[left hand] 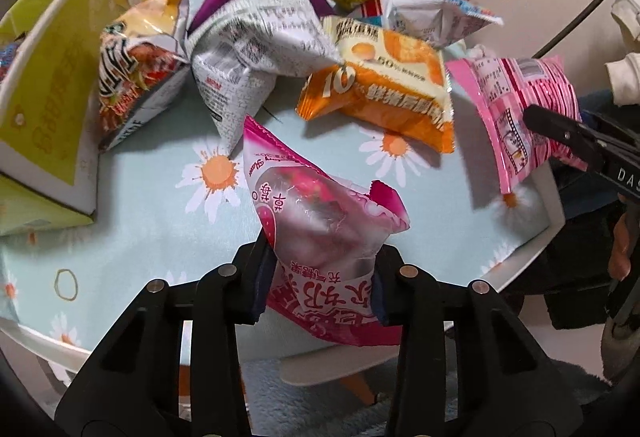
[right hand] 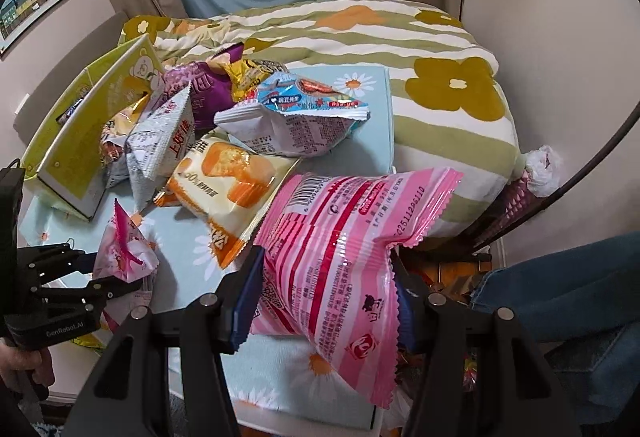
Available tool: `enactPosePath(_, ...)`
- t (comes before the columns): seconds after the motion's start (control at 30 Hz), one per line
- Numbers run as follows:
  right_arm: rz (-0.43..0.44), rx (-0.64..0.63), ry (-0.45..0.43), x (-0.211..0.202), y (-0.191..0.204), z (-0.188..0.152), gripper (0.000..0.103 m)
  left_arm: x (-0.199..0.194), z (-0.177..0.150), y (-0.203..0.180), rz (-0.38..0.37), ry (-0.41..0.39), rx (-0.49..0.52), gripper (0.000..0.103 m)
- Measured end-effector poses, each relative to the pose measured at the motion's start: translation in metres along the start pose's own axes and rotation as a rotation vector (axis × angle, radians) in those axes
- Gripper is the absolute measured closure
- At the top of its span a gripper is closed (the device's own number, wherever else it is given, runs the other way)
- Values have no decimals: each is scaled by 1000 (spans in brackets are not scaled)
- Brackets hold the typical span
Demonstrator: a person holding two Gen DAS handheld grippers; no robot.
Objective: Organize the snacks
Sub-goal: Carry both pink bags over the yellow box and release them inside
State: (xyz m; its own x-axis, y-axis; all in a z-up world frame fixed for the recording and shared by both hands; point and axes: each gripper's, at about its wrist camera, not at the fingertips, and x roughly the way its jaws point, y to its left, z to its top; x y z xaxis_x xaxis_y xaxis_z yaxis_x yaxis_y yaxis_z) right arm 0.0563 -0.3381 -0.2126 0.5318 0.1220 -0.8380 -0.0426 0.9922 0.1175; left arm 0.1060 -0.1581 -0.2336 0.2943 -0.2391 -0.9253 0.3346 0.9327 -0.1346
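Gripping magenta packet (left hand: 320,221) in left gripper (left hand: 318,285), above daisy tablecloth (left hand: 160,197) | right gripper (right hand: 326,297) clamps pink striped packet (right hand: 340,249) (raised too) | other snacks (right hand: 228,165) piled beside yellow box (left hand: 44,85)

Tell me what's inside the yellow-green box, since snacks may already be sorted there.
In the right wrist view, the yellow-green box shows a dark wrapper edge near its rim; its walls hide the rest.

Count on the daisy-print table (left hand: 160,197): two grippers, each with one pink snack packet — magenta packet (left hand: 320,213), striped pink packet (right hand: 340,257). Loose packets in the heap: at least six. One yellow-green box (left hand: 52,85).
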Motion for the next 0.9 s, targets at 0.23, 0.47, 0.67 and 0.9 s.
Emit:
enactPosePath(0.23,2,-10,-38,-32,7,-1,51,-43,9,5,-12,-78,-14,65)
enactPosePath(0.47,54,-33,-101,-57,32,20,51,-93,26,26,9,-174,-52,65)
enactPosePath(0.67,136,-86,-180,-69,82,58,51,-133,35,72,57,-247,-87,65)
enactPosePath(0.9,209,-151,-230,-62,159,108,51,-156,59,152,98,-279,-134,65)
